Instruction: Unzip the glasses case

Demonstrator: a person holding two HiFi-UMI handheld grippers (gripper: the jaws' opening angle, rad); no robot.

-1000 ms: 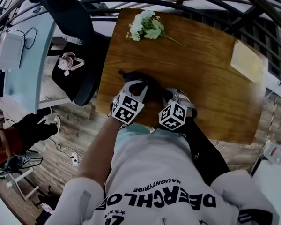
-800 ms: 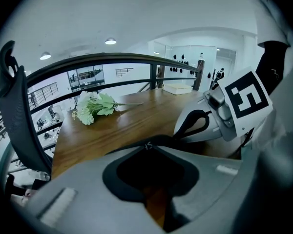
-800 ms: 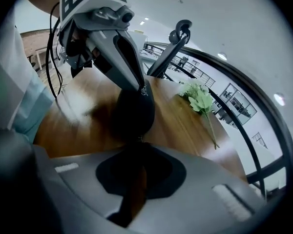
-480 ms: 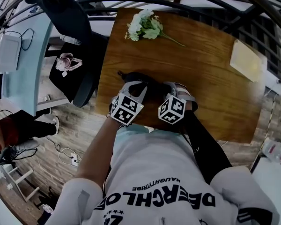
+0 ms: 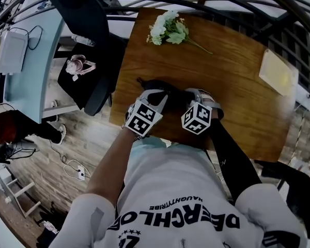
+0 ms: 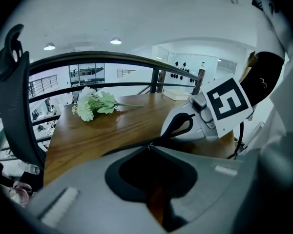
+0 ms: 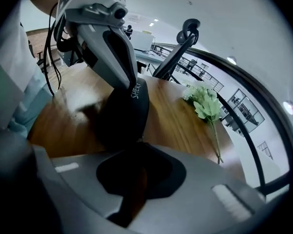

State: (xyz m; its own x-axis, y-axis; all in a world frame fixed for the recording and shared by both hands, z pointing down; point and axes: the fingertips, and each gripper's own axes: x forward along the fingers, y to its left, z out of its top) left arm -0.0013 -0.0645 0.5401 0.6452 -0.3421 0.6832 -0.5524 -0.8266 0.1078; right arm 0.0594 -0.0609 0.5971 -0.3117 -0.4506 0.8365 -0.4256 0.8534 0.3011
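A black glasses case (image 5: 165,87) lies near the front edge of the wooden table (image 5: 237,102). My left gripper (image 5: 159,93) is clamped on the case's left part; the right gripper view shows its fingers (image 7: 123,57) pinching the case (image 7: 124,113). In the left gripper view, only a thin black strip of the case (image 6: 123,151) shows past its closed tips (image 6: 149,146). My right gripper (image 5: 188,94) is shut at the case's near end, its tips (image 7: 139,143) on a thin zipper pull. The zip line itself is hidden.
A bunch of white flowers (image 5: 168,30) lies at the table's far side. A pale pad (image 5: 278,71) sits at the far right corner. An office chair (image 5: 82,19) with pink headphones (image 5: 78,65) stands left of the table. A curved railing runs behind it.
My right gripper has crept a little away from the table's front edge, staying on the case's end. The left gripper has kept its hold in place.
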